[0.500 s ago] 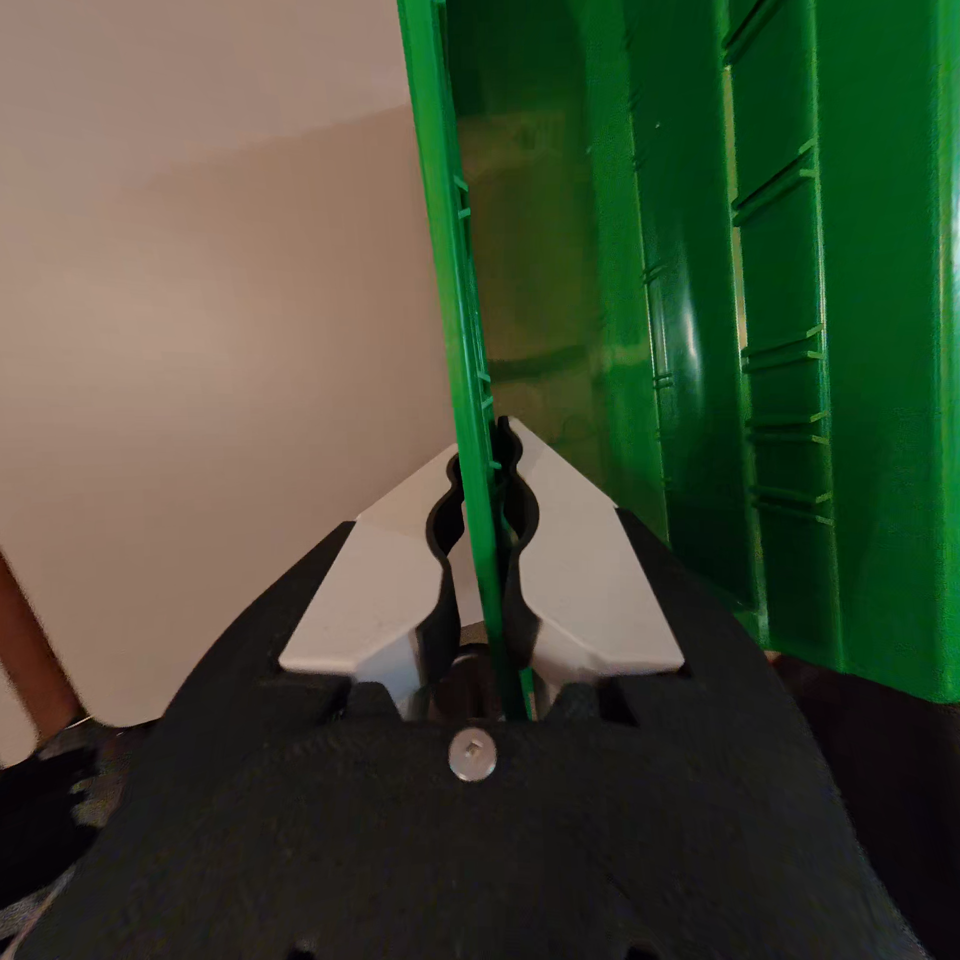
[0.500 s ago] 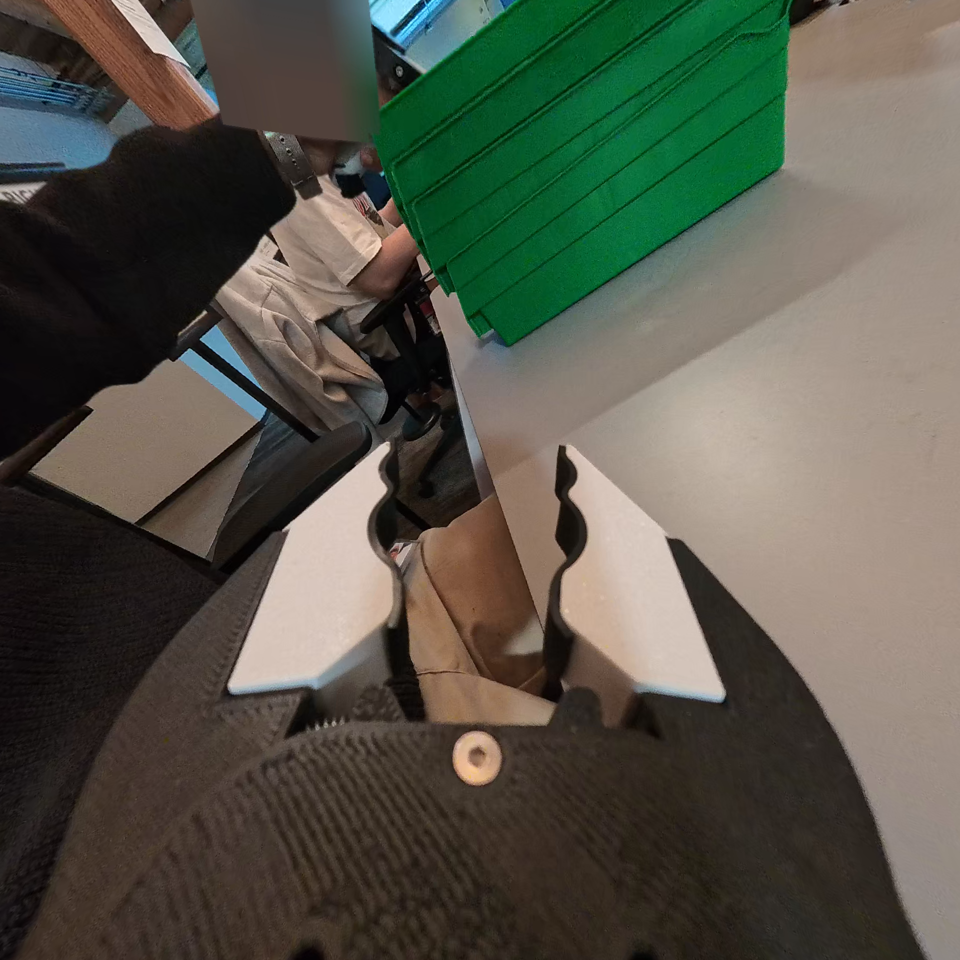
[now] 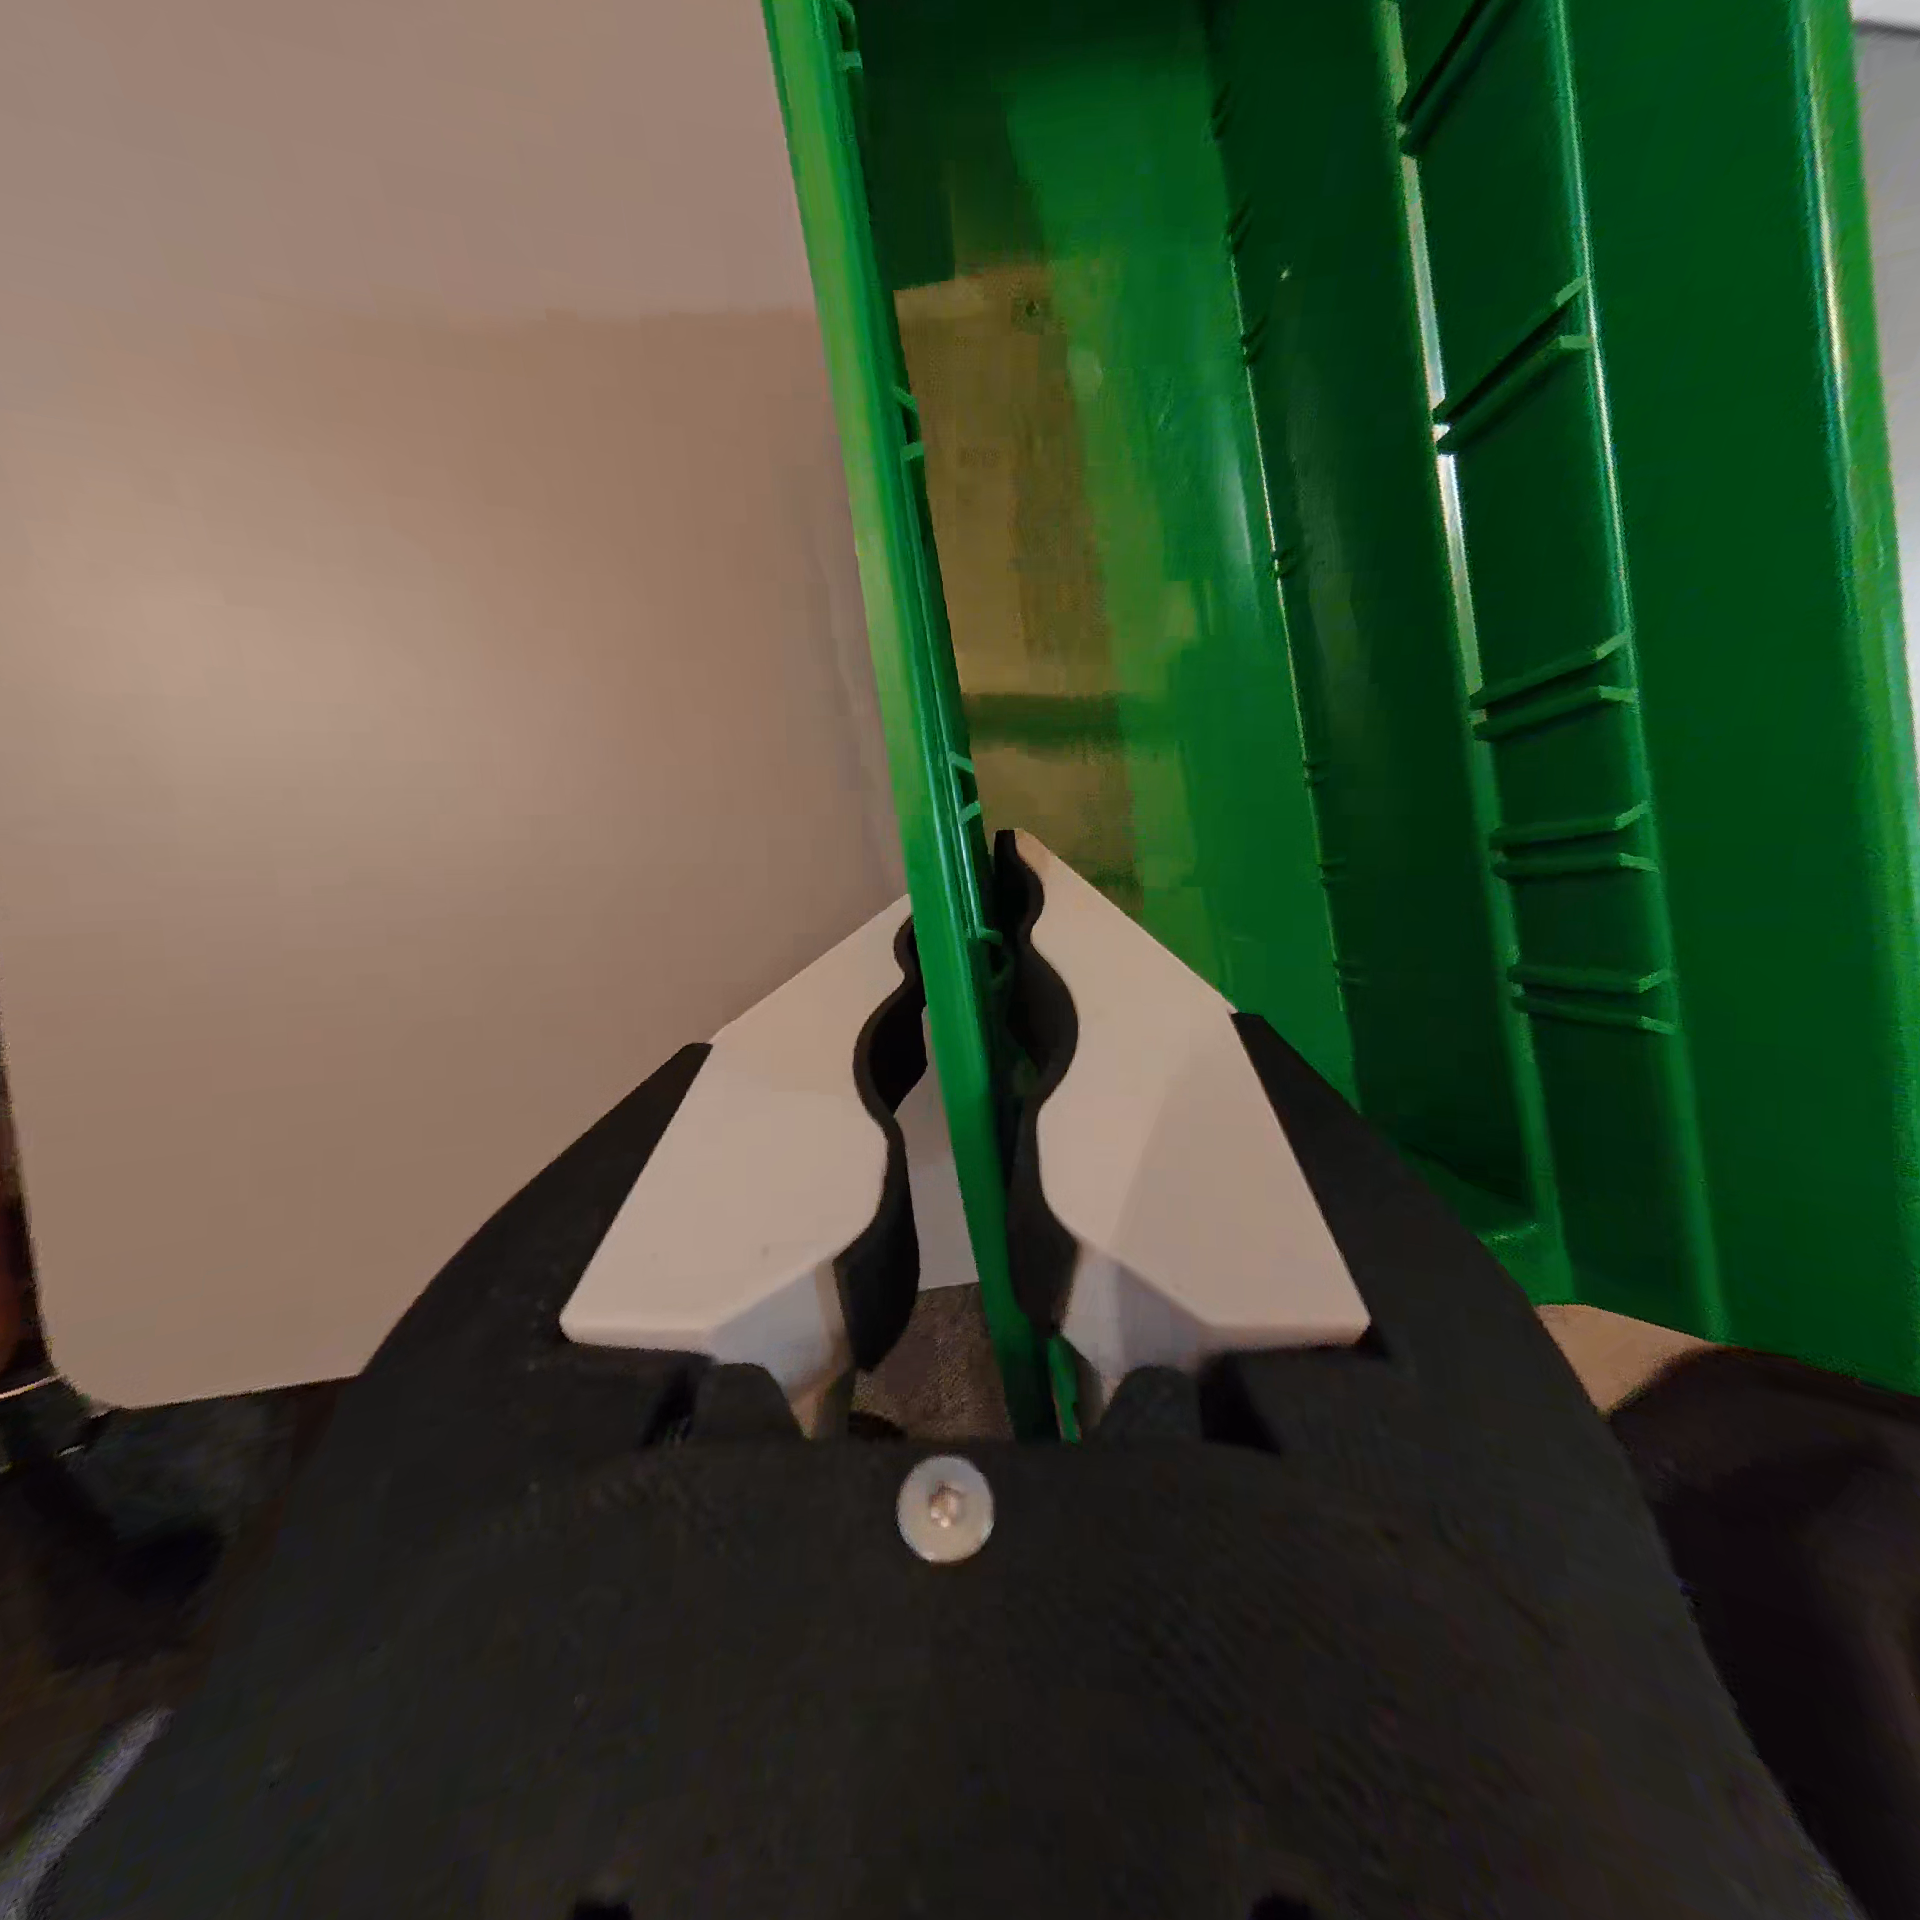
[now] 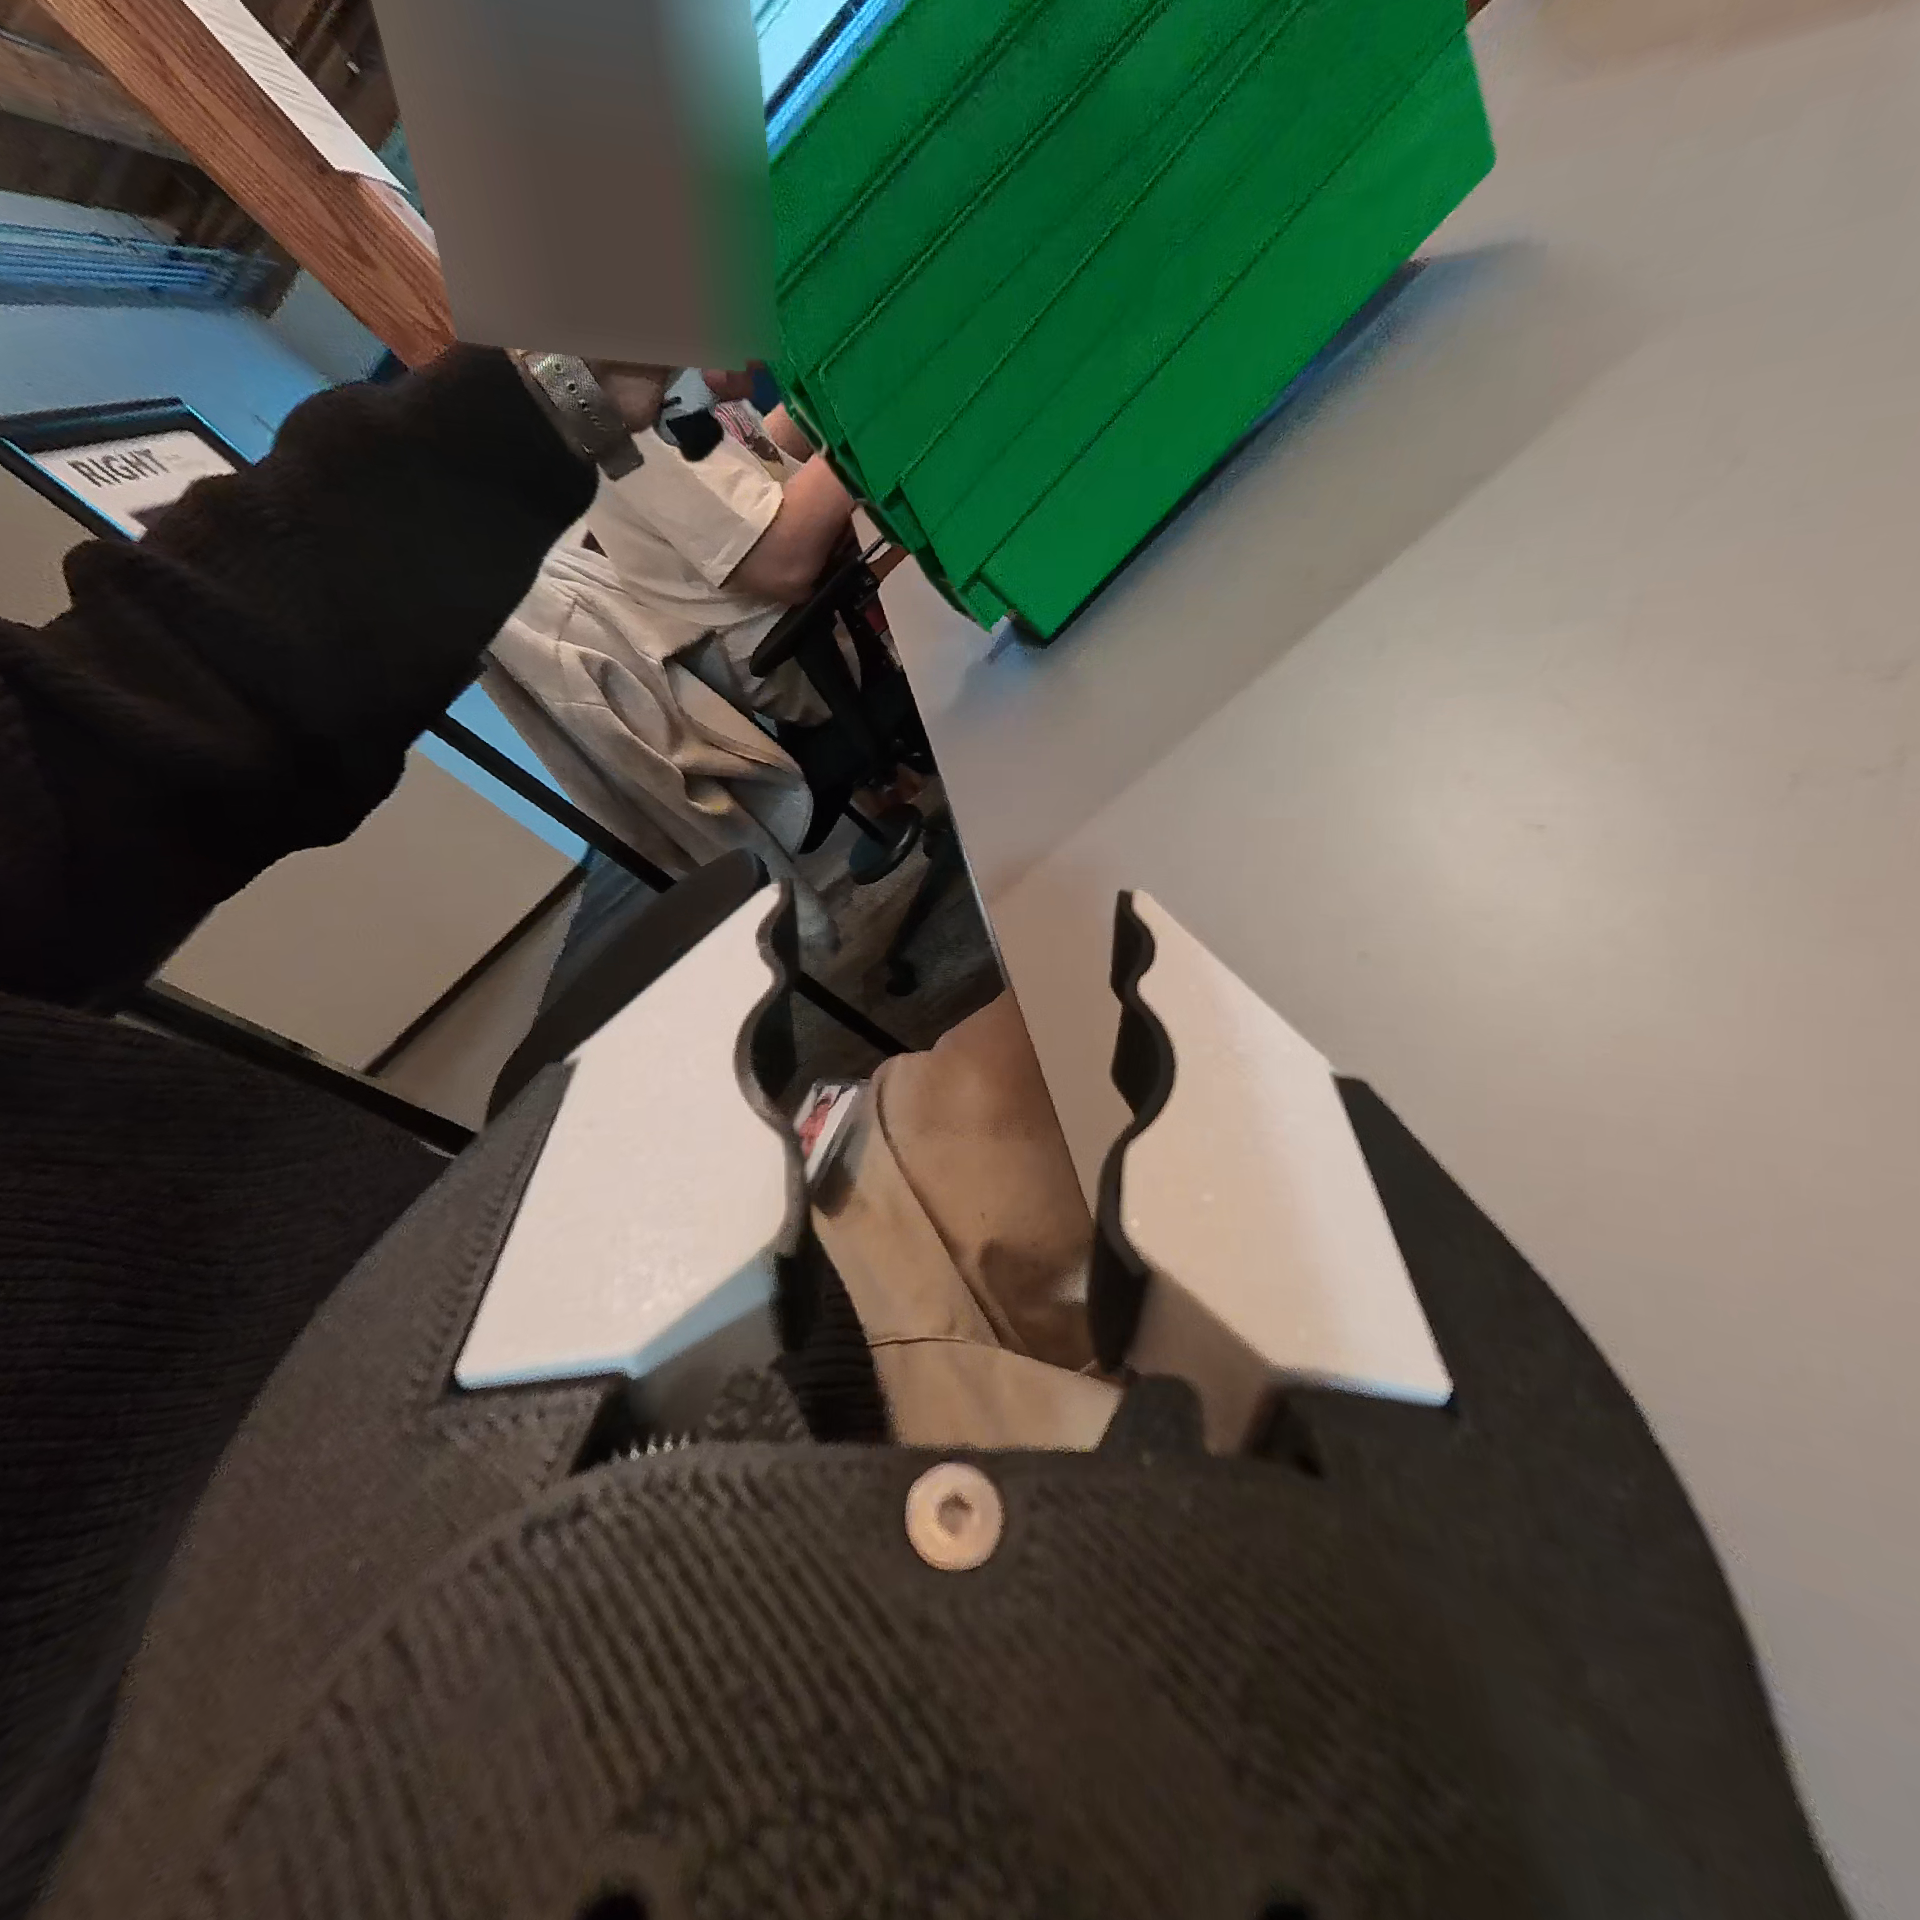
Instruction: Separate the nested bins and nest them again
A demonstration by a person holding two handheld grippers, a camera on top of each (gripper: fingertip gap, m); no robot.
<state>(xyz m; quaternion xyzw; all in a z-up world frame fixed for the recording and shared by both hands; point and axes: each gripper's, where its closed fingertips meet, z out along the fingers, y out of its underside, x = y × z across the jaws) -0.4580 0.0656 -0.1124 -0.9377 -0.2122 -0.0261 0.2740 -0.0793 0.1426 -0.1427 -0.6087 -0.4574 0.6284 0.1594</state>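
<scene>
My left gripper [image 3: 956, 883] is shut on the thin side wall [image 3: 883, 520] of a green plastic bin. The rest of that bin [image 3: 1714, 623] fills the right of the left wrist view, with ribbed walls close to the camera. A stack of nested green bins [image 4: 1143, 312] stands on the grey table [image 4: 1558, 831], far ahead in the right wrist view. My right gripper [image 4: 951, 914] is open and empty. It hangs over the table's near edge, well short of the stack.
The pale table top [image 3: 416, 623] lies left of the held bin. A black sleeve [image 4: 260, 675] reaches in at the left. A seated person [image 4: 707, 540] and chairs are beyond the table edge. A wooden beam [image 4: 281, 156] runs at the upper left.
The held bin has tilted a little, its top leaning left, with the grip unchanged. The right gripper has shifted slightly; the stack now shows higher in its view.
</scene>
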